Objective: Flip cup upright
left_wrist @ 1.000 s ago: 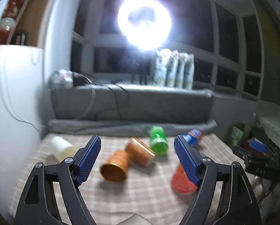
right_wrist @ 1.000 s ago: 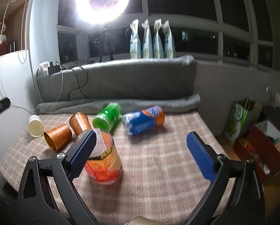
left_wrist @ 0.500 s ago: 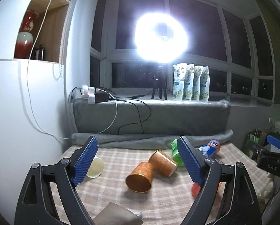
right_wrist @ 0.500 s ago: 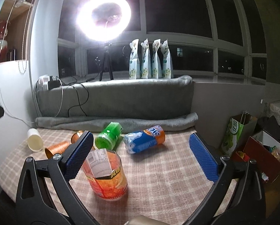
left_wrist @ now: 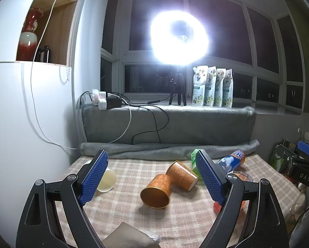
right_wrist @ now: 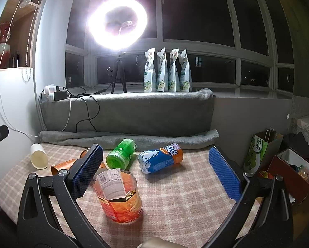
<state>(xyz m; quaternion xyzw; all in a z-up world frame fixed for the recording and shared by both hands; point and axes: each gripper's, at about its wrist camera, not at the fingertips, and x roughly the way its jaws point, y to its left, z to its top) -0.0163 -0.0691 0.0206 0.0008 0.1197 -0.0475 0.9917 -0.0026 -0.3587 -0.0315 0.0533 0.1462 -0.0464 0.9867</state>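
Right gripper spread wide, empty, above upright clear orange-labelled plastic cup beside left pad; left gripper likewise agape.

A glaring white ring light stands on a black tripod on the windowsill, with four white and green stand-up pouches in a row just to its right. A grey plush blanket drapes the ledge below, black and white cables trailing down it from a cluster of white plugs. High on the left, a red and white ceramic vase sits in a wooden shelf niche (a dark bottle beside it). A green and white paper bag stands on the floor at right.
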